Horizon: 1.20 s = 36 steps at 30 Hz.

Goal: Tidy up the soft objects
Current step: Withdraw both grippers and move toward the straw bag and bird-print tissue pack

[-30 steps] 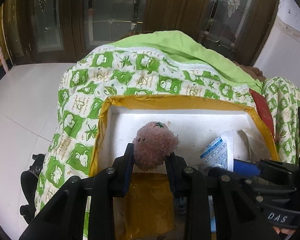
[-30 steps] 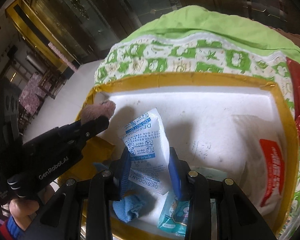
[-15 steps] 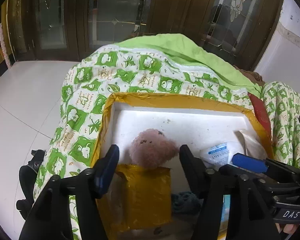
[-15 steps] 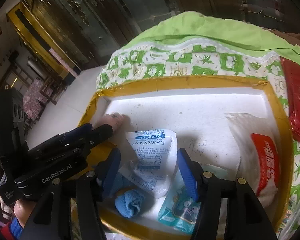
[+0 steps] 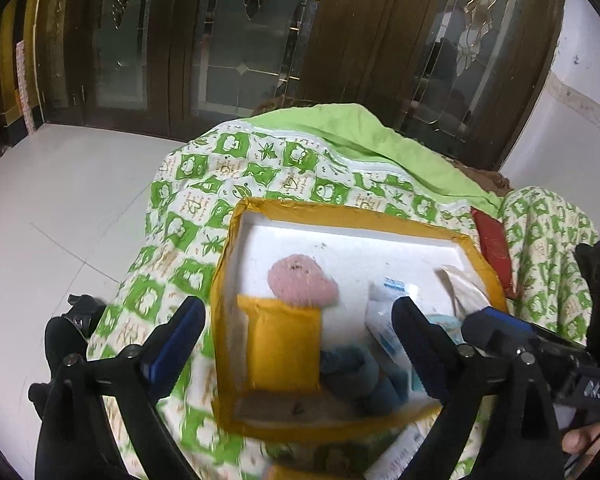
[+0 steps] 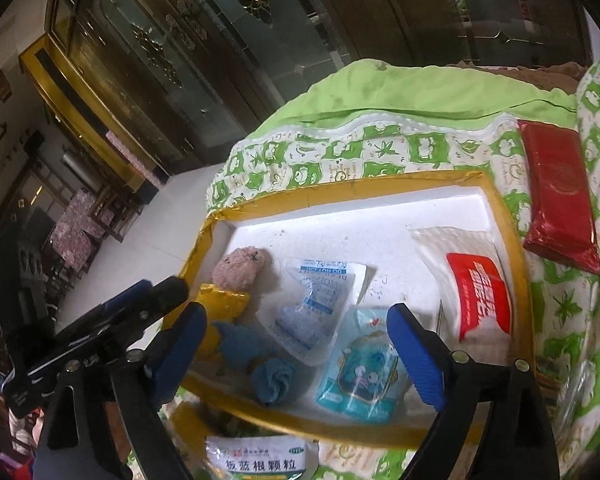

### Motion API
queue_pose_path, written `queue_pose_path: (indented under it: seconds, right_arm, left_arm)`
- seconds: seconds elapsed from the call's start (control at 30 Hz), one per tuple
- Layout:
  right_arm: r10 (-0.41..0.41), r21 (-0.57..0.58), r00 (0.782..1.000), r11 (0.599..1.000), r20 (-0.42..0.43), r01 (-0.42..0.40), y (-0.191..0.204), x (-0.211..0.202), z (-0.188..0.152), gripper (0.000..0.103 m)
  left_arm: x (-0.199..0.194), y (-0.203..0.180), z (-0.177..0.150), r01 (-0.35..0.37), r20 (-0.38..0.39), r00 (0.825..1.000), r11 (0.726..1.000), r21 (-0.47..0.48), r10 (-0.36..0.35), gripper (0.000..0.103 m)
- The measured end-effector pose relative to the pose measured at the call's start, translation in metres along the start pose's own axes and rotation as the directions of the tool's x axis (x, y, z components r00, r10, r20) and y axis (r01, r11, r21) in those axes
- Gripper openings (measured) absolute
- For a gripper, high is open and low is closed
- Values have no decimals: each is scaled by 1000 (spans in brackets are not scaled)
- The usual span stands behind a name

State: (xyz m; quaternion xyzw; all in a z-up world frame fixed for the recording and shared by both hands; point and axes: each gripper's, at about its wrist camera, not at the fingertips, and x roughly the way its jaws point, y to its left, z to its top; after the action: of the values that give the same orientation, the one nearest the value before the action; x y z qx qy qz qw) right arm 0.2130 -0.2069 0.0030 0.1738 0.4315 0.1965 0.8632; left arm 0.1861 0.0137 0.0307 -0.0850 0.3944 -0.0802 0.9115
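- A green-and-white patterned quilt (image 6: 400, 152) covers a raised surface and serves as the work area; a white tiled floor (image 5: 60, 208) lies to its left, and dark glass-paned doors (image 5: 240, 40) stand at the far side.
- A shallow white foam tray with a yellow taped rim (image 6: 340, 190) sits on the quilt. It appears to be the collecting place for the soft things.
- A white tissue pack with a red label (image 6: 476, 296) lies against the tray's right wall.
- A dark red packet (image 6: 556, 196) rests on the quilt just right of the tray, outside it, so it is probably yet to be sorted.
- The left gripper (image 5: 296, 344) hovers over the tray's near left part, its jaws opening wide with nothing pressed between them.
- The right gripper (image 6: 296, 352) hovers over the tray's near middle, its jaws likewise opening and gripping nothing.
- A white desiccant sachet (image 6: 312, 304) lies flat in the tray's middle, below the right gripper and free of its pads.
- A pink plush ball (image 5: 302, 282) rests in the tray's far left, just beyond a yellow padded piece (image 5: 282, 344), free of the left gripper.
- A light blue cartoon pouch (image 6: 360, 368) and a rolled blue cloth (image 6: 272, 376) lie along the near edge.
- A printed medicine sachet (image 6: 260, 460) lies on the quilt nearer than the tray, perhaps the next to collect.
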Motion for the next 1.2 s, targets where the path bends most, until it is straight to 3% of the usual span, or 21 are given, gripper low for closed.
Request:
queue_pose_path:
  seconds: [0.2,0.53,0.9,1.2]
  right_arm:
    - [22,2,1000,1000,-3,-22,2,-13,-14,98]
    - [17,-97,1000,995,-3,-18,19,-33,-46,101]
    - [41,-102,998,994,-53,-46,13,-49,-78,101]
    - [49,-113,994,992,-95,-60,13,-53,-98,101]
  left_arm:
    - [-27,-3,-27,23,16,1000,1000,-10,-22,98]
    - [-62,1,-69,5,39,999,1000,-18,-4,98]
    - [-95,36,-97,-18,63,998,992,-123,26,98]
    - [-111,75,-116,-46,62,996,968,-248,63,98]
